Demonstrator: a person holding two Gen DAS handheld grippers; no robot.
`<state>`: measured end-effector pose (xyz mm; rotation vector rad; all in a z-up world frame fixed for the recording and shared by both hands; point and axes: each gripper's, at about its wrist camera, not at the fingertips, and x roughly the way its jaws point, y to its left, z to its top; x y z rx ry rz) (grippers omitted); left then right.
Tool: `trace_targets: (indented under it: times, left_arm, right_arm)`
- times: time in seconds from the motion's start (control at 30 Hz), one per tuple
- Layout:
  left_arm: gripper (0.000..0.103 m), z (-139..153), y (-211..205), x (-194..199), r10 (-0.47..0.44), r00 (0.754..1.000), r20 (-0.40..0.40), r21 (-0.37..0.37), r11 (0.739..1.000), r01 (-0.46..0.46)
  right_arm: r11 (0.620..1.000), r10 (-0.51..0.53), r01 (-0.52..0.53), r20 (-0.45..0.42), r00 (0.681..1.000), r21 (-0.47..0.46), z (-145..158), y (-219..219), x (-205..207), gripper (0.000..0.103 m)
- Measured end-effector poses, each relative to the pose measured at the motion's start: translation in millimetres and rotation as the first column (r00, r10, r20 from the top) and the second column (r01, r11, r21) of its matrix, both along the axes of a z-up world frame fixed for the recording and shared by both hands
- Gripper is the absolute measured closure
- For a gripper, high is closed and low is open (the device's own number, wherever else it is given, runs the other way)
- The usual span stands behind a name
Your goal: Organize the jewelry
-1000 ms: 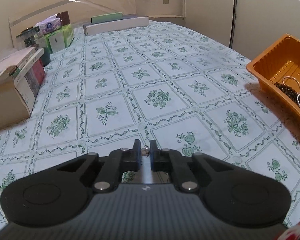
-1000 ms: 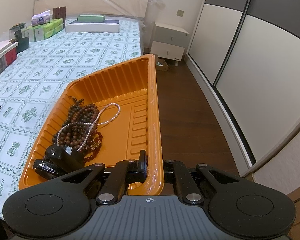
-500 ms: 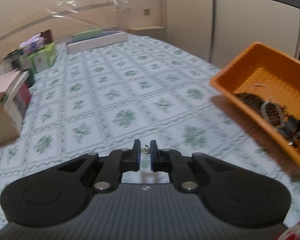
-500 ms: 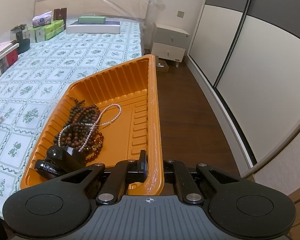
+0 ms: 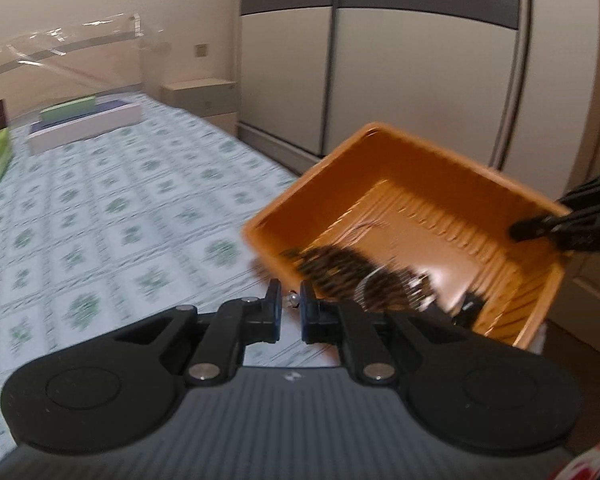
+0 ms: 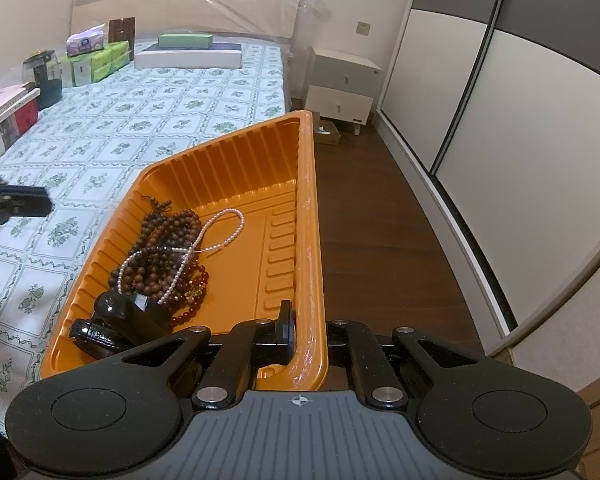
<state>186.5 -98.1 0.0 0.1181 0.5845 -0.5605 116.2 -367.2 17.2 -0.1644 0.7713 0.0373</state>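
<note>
An orange tray [image 6: 236,168] hangs over the bed's edge, and my right gripper [image 6: 310,332] is shut on its near rim. In it lie brown bead bracelets [image 6: 160,256], a pearl strand [image 6: 224,232] and a black glossy item [image 6: 112,320]. My left gripper [image 5: 290,300] is shut on a small silvery piece of jewelry [image 5: 292,298] and hovers just left of the tray [image 5: 420,184], above the sheet. The beads [image 5: 340,272] look blurred there. The left gripper's tip [image 6: 16,202] enters the right wrist view at the left edge; the right gripper [image 5: 540,228] clamps the tray's far corner.
A floral bed sheet [image 6: 120,128] covers the bed. Boxes, tissue packs [image 6: 96,60], a jar and books line its left side and head. A white nightstand [image 6: 340,88], sliding wardrobe doors [image 6: 500,120] and dark wood floor [image 6: 380,220] lie to the right.
My left gripper has swung right and risen with the small piece still pinched, bringing the tray close ahead. Its tip now shows in the right wrist view. The right gripper and tray have stayed still.
</note>
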Motion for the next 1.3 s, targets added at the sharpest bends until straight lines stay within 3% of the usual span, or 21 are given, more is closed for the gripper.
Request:
trace_targets:
  times: [0.4, 0.87, 0.93, 0.97, 1.0, 1.3]
  left_arm:
    - [0.095, 7, -54, 10, -0.100, 0.995, -0.017, 0.000, 0.995, 0.100]
    - [0.095, 0, -75, 15, -0.149, 0.988, -0.048, 0.008, 0.989, 0.149]
    - [0.091, -2, -78, 17, -0.158, 0.985, -0.062, 0.011, 0.987, 0.159]
    - [0.079, -2, -79, 17, -0.155, 0.986, -0.063, 0.018, 0.988, 0.157]
    - [0.075, -2, -79, 17, -0.153, 0.986, -0.058, 0.022, 0.988, 0.155]
    - [0.072, 0, -22, 16, -0.005, 0.999, -0.049, 0.001, 1.000, 0.005]
  right_arm:
    - [1.000, 0.005, -0.005, 0.000, 1.000, 0.014, -1, -3, 1, 0.097]
    - [1.000, 0.001, -0.001, -0.004, 1.000, 0.029, -4, -5, 2, 0.097]
    - [1.000, 0.000, 0.000, -0.004, 1.000, 0.031, -4, -6, 3, 0.097]
    - [1.000, 0.000, 0.000, -0.005, 1.000, 0.031, -4, -6, 3, 0.097]
    - [0.999, 0.000, 0.000, -0.005, 1.000, 0.032, -4, -6, 2, 0.097]
    - [0.993, -0.015, 0.015, -0.001, 1.000, 0.120, -13, -22, 6, 0.099]
